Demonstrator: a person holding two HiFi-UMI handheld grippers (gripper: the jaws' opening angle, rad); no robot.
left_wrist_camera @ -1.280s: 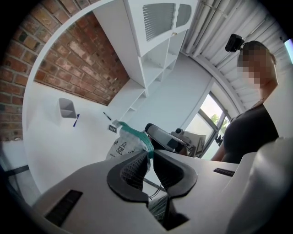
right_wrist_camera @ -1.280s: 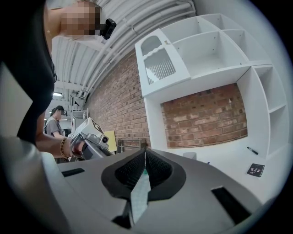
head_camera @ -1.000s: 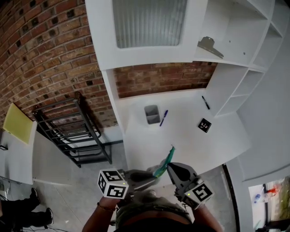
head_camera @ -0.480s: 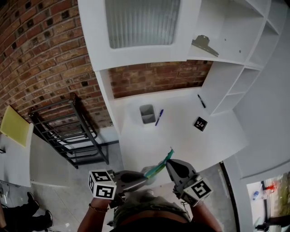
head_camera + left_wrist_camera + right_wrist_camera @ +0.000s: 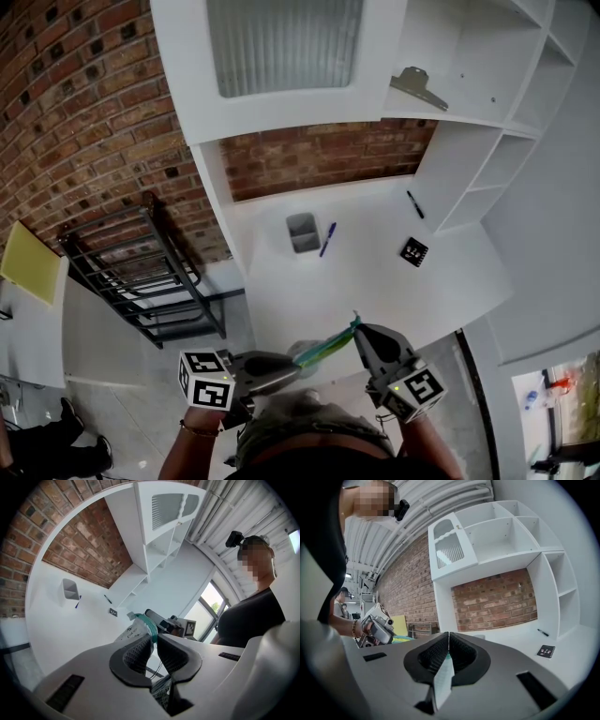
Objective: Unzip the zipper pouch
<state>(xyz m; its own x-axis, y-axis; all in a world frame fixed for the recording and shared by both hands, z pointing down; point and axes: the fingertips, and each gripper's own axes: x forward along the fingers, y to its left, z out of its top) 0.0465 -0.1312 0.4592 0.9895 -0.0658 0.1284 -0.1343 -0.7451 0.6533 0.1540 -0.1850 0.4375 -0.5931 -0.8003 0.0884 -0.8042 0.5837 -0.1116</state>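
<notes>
With the left gripper [image 5: 298, 362] jaws clenched on 1 end of the pouch [image 5: 324, 345] and the right gripper [image 5: 359, 329] jaws pinching the other, likely at the zipper pull, draw straight apart along the taut zipper.

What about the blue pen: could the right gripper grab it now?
Probably not yet: the right gripper is shut on the zipper pouch and must let go first. Nothing on the white desk blocks the way to the blue pen.
</notes>
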